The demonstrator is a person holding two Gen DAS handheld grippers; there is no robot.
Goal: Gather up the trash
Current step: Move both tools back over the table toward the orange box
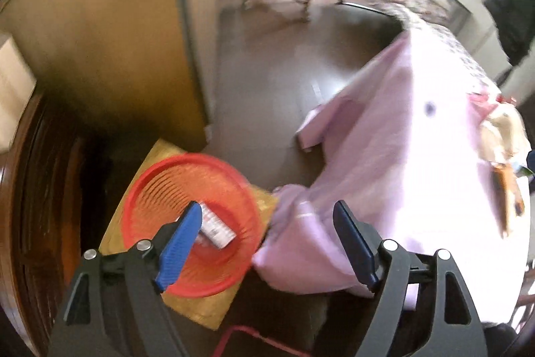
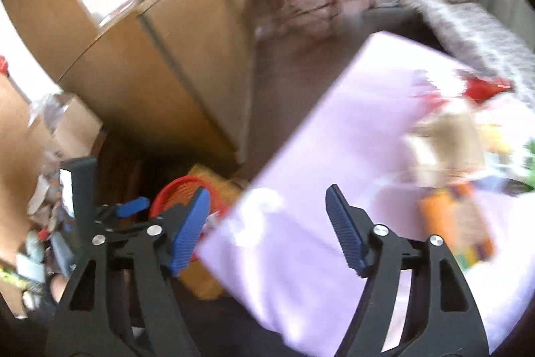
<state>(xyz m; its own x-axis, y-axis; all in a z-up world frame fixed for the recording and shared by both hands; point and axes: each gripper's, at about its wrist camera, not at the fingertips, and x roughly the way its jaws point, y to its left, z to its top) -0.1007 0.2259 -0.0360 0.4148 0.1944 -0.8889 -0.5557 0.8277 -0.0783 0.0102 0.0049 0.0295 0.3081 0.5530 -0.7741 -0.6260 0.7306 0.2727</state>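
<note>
Table draped in a pale lilac cloth (image 2: 301, 189) takes up the right half of both views; the cloth hangs over the near edge in a loose fold, probably there to protect the top and give litter a plain backdrop. Tall tan cabinet (image 1: 100, 32) stands at left across a strip of dark floor. Low yellow-brown stool or box (image 1: 207, 300) sits just beside the table's corner, likely so the bin on it stays within an arm's swing of the tabletop. On it rests the round red plastic slatted basket (image 1: 153, 189), mouth up, serving as the trash bin; a small white-and-red printed carton (image 1: 217, 225) lies tilted inside on the bottom. Further litter waits on the cloth at the far right: an orange printed packet (image 2: 454, 223) near the right tool, a beige crumpled wrapper (image 2: 444, 136) and something red (image 2: 485, 89) beyond, all too blurred to name surely. Left gripper (image 1: 264, 243), black frame with blue ribbed pads, hangs over the basket's right rim, jaws spread wide, nothing between them. Right gripper (image 2: 267, 226), same build, points down over the table's near edge, jaws likewise wide and empty. Judgement: one piece binned, both tools free for the rest.
</note>
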